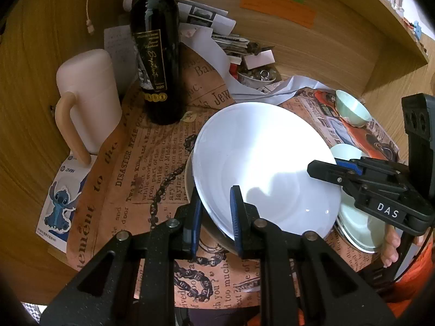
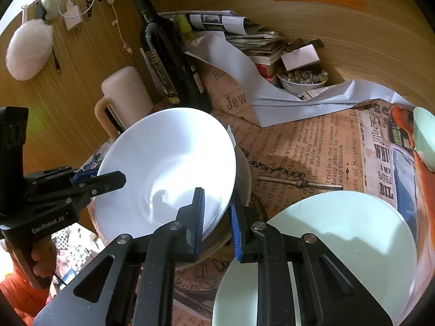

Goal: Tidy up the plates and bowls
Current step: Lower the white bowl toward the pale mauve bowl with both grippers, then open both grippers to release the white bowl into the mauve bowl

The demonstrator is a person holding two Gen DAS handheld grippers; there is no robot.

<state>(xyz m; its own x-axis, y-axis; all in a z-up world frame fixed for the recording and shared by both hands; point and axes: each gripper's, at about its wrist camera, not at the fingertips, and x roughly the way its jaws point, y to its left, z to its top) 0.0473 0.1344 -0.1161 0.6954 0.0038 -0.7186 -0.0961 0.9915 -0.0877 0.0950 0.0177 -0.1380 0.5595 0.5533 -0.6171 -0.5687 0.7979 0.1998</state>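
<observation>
A white deep plate (image 1: 261, 163) (image 2: 163, 157) hangs tilted just over a beige bowl (image 1: 188, 175) (image 2: 244, 175) on the newspaper-print cloth. My left gripper (image 1: 216, 193) (image 2: 108, 179) is shut on one side of its rim. On the opposite side of the rim my right gripper (image 2: 216, 199) (image 1: 326, 167) is shut too. A pale green plate (image 1: 359, 228) (image 2: 339, 239) lies flat beside them, partly under the right gripper. Farther back a small pale green bowl (image 1: 350, 106) (image 2: 425, 138) stands on the cloth.
A dark wine bottle (image 1: 157, 62) (image 2: 165, 54) and a pink lidded mug (image 1: 89, 103) (image 2: 127, 92) stand behind the plates against the wooden wall. Stacked papers (image 2: 261, 46) and a small bowl of trinkets (image 2: 301, 80) fill the back. A person's hand (image 1: 390, 247) holds the right gripper.
</observation>
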